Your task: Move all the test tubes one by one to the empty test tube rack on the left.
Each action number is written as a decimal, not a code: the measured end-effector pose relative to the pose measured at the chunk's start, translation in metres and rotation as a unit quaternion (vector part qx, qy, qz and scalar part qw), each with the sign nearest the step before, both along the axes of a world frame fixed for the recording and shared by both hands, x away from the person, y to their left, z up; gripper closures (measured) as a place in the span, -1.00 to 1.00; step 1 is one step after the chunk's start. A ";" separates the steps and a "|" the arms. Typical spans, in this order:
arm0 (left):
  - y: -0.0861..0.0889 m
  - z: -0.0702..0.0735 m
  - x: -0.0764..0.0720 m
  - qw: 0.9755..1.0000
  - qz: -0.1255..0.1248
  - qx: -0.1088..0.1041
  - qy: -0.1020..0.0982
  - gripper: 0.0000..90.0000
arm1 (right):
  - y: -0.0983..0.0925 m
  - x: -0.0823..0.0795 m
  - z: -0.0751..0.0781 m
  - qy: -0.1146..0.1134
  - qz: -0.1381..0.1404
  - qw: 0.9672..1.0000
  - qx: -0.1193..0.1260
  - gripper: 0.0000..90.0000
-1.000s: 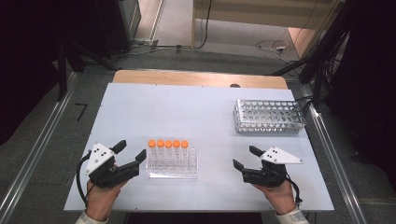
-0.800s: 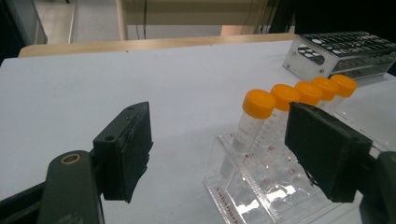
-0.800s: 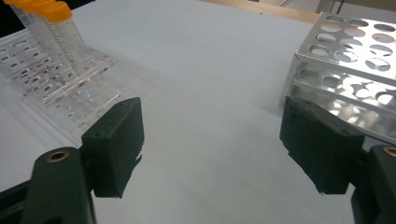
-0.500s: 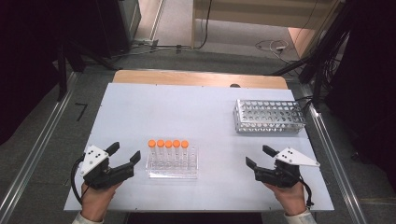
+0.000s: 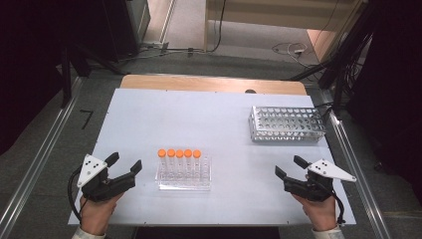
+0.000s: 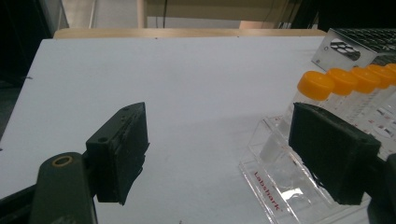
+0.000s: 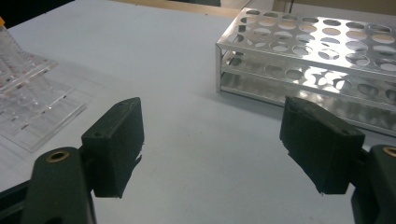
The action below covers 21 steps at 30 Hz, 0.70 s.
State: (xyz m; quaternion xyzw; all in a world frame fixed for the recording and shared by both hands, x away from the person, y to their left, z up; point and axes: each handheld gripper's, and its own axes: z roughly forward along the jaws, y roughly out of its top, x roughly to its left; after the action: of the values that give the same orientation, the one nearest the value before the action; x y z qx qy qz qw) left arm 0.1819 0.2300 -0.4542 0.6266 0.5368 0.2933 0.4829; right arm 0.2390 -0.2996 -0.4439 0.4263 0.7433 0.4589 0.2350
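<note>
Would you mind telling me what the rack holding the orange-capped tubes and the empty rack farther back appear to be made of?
The tube rack looks like clear acrylic or similar plastic: see-through, with glossy edges. The empty rack looks like polished metal, perhaps steel or aluminium: silvery perforated sheets that reflect light.

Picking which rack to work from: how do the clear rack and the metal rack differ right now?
The clear rack holds five orange-capped tubes; the metal rack holds none. The clear rack is see-through plastic, the metal rack shiny perforated sheet. The clear rack sits near the left gripper, the metal rack farther back on the right. Both stand upright on the table, untouched.
</note>
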 end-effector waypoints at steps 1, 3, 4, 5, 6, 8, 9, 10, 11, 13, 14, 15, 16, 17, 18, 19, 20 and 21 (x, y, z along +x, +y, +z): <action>0.001 0.000 0.000 1.000 0.001 0.000 0.001 -0.57 | -0.001 0.000 0.000 0.001 -0.004 1.000 -0.001 -0.54; 0.003 -0.001 0.000 1.000 0.003 -0.001 0.001 -0.57 | -0.003 0.000 -0.001 0.001 -0.008 1.000 -0.002 -0.54; 0.004 -0.001 -0.001 1.000 0.004 0.000 0.002 -0.57 | -0.005 0.001 -0.001 0.000 -0.010 1.000 -0.002 -0.55; 0.005 -0.002 -0.001 1.000 0.005 -0.001 0.003 -0.57 | -0.006 0.001 -0.002 0.000 -0.013 1.000 -0.003 -0.55; 0.006 -0.002 -0.001 1.000 0.006 0.001 0.004 -0.57 | -0.008 0.001 -0.002 0.000 -0.017 1.000 -0.003 -0.55; 0.008 -0.004 0.000 1.000 0.010 0.000 0.005 -0.57 | -0.012 0.002 -0.002 0.001 -0.024 1.000 -0.002 -0.55; 0.009 -0.004 0.000 1.000 0.014 0.000 0.007 -0.57 | -0.014 0.002 -0.003 0.001 -0.029 1.000 -0.002 -0.55; 0.010 -0.005 0.000 1.000 0.014 -0.001 0.008 -0.57 | -0.017 0.002 -0.003 0.003 -0.033 0.999 -0.001 -0.55; 0.011 -0.005 0.001 1.000 0.017 -0.001 0.008 -0.57 | -0.020 0.002 -0.004 0.003 -0.036 0.999 -0.001 -0.55; 0.013 -0.006 0.001 1.000 0.019 0.001 0.010 -0.57 | -0.026 0.002 -0.005 0.004 -0.046 0.999 0.001 -0.55; 0.014 -0.006 0.001 1.000 0.021 0.002 0.011 -0.57 | -0.029 0.002 -0.005 0.004 -0.050 0.999 0.002 -0.55; 0.014 -0.006 0.001 1.000 0.023 0.002 0.011 -0.57 | -0.031 0.002 -0.006 0.004 -0.053 0.999 0.001 -0.55; 0.015 -0.007 0.001 1.000 0.023 0.002 0.011 -0.57 | -0.034 0.001 -0.006 0.004 -0.058 0.998 0.002 -0.55; 0.015 -0.007 0.002 1.000 0.024 0.003 0.012 -0.57 | -0.036 0.001 -0.006 0.005 -0.064 0.998 0.003 -0.55; 0.016 -0.008 0.002 1.000 0.026 0.004 0.014 -0.57 | -0.038 0.001 -0.007 0.005 -0.066 0.998 0.001 -0.55; 0.016 -0.009 0.002 1.000 0.026 0.004 0.015 -0.57 | -0.040 0.001 -0.007 0.004 -0.070 0.998 -0.002 -0.55; 0.016 -0.010 0.002 0.999 0.027 0.005 0.017 -0.57 | -0.041 0.001 -0.008 0.004 -0.075 0.997 -0.004 -0.55; 0.016 -0.010 0.002 0.999 0.028 0.004 0.019 -0.57 | -0.043 0.002 -0.009 0.006 -0.079 0.997 -0.006 -0.55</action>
State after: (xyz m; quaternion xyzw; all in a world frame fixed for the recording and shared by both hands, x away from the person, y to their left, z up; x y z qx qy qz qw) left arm 0.1844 0.2464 -0.4645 0.6185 0.5622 0.2965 0.4619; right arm 0.2407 -0.3425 -0.4529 0.4850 0.7114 0.4317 0.2689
